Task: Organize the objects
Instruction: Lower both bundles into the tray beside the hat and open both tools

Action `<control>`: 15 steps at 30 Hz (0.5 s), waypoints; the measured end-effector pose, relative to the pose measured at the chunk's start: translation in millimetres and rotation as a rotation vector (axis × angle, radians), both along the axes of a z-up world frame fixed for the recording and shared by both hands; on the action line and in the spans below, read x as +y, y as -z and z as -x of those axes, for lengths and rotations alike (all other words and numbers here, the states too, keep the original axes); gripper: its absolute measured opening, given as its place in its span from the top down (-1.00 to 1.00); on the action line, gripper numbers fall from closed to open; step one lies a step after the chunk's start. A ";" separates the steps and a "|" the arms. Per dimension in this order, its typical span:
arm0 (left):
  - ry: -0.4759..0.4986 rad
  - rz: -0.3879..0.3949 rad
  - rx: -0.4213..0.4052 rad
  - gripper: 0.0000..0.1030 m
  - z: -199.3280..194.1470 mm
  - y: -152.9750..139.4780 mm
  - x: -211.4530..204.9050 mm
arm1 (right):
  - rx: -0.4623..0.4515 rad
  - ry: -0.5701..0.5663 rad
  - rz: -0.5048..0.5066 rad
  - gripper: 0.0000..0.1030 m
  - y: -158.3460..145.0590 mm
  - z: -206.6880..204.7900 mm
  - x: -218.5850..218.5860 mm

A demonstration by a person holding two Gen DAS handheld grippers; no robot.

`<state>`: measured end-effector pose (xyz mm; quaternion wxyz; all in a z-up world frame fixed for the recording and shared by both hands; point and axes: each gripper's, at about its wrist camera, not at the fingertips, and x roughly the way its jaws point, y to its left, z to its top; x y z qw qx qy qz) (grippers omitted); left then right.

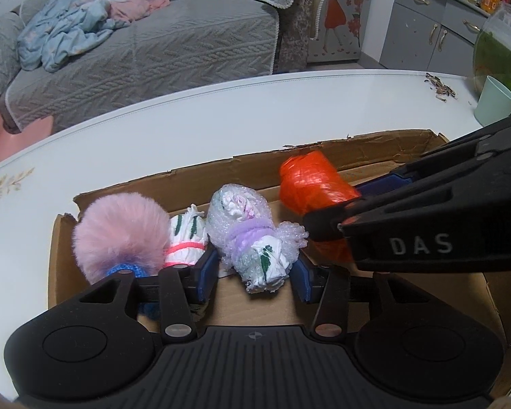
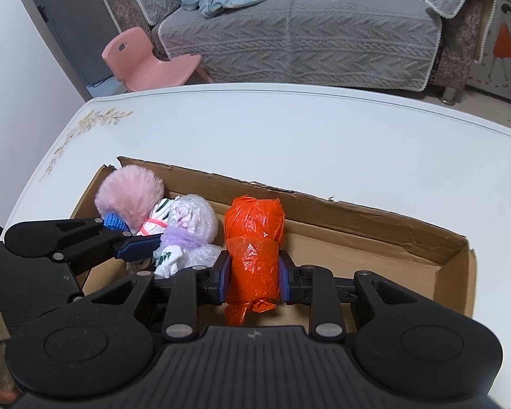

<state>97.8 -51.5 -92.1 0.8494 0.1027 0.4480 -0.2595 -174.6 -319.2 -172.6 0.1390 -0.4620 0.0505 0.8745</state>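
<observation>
An open cardboard box (image 1: 357,150) lies on the white table (image 2: 289,136). A fluffy pink pompom (image 1: 119,235), a white cloth roll with a pink band (image 1: 187,238) and a bubble-wrap bundle tied with a purple band (image 1: 252,235) sit side by side at its left end. My left gripper (image 1: 255,274) is open, and the bubble-wrap bundle stands between its blue pads with a small gap on each side. My right gripper (image 2: 253,272) is shut on an orange plastic-bag bundle (image 2: 253,238), held inside the box just to the right of the bubble-wrap bundle (image 2: 190,225).
A mint cup (image 1: 495,102) and a glass bowl (image 1: 497,54) stand at the table's far right, with small debris (image 1: 439,85) nearby. The box's right half (image 2: 374,255) holds nothing. Beyond the table are a grey sofa (image 2: 306,34) and a pink chair (image 2: 143,61).
</observation>
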 end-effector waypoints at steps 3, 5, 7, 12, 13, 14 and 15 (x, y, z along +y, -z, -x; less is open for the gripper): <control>0.006 -0.004 0.008 -0.37 1.5 1.1 -0.4 | 0.005 -0.003 0.001 0.50 1.4 2.7 0.9; 0.016 -0.006 0.007 -0.48 4.4 2.3 -1.0 | 0.012 -0.002 0.001 0.45 1.9 3.5 1.4; 0.029 -0.015 0.005 -0.56 7.6 2.5 -2.4 | 0.015 -0.004 0.006 0.44 2.4 3.6 1.7; 0.044 -0.015 0.021 -0.66 14.4 -3.2 -1.4 | 0.018 -0.004 0.000 0.43 -0.3 1.4 -0.1; 0.044 -0.016 0.024 -0.68 16.0 -5.5 -1.0 | 0.022 -0.004 -0.003 0.40 -2.3 0.6 -0.9; 0.041 -0.018 0.029 -0.69 17.8 -7.8 -1.0 | 0.028 -0.002 -0.004 0.37 -4.5 -0.6 -1.6; 0.039 -0.017 0.036 -0.69 19.3 -10.6 -0.4 | 0.033 0.000 -0.005 0.37 -7.0 -2.0 -2.7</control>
